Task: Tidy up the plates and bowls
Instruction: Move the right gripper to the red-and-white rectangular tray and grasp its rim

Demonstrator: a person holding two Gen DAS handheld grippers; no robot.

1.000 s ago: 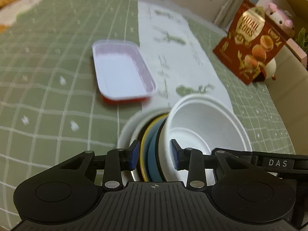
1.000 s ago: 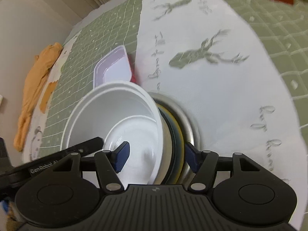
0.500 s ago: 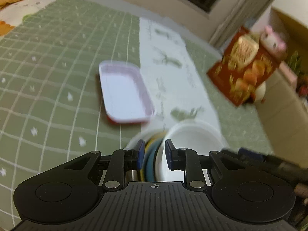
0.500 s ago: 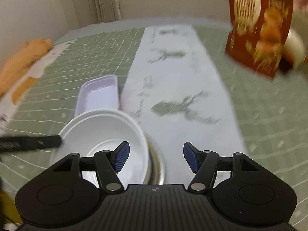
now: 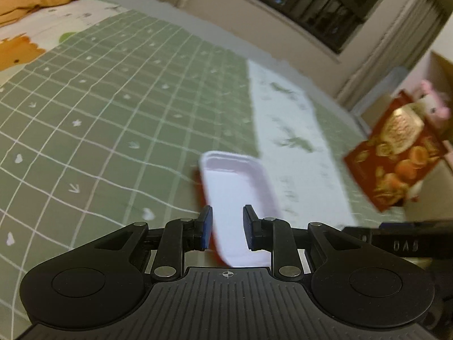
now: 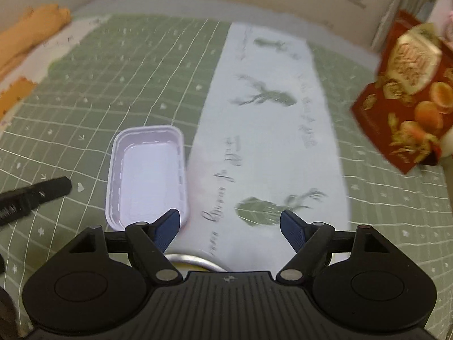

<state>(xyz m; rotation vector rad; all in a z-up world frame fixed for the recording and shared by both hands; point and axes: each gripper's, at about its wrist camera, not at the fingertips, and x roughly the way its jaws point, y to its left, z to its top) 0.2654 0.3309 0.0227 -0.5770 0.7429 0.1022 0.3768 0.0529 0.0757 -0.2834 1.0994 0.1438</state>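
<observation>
A white rectangular tray (image 5: 235, 192) with a red underside lies on the green checked cloth (image 5: 113, 107), just beyond my left gripper (image 5: 226, 228). Its jaws stand a narrow gap apart with nothing between the pads. In the right wrist view the same tray (image 6: 147, 175) sits ahead and to the left of my right gripper (image 6: 229, 226), whose jaws are opening wide and hold nothing. Only a sliver of the stack's metal rim (image 6: 195, 260), with a bit of yellow, shows below the right fingers. The white bowl is out of sight.
A white runner printed with deer (image 6: 269, 130) crosses the cloth. A red snack bag (image 6: 407, 99) stands at the right, an orange cloth (image 6: 28, 36) lies far left. The left gripper's black body (image 6: 34, 195) reaches in from the left.
Both grippers have pulled back from the stack. The white bowl and plates have dropped out of the left view and nearly out of the right. The right jaws have spread wider.
</observation>
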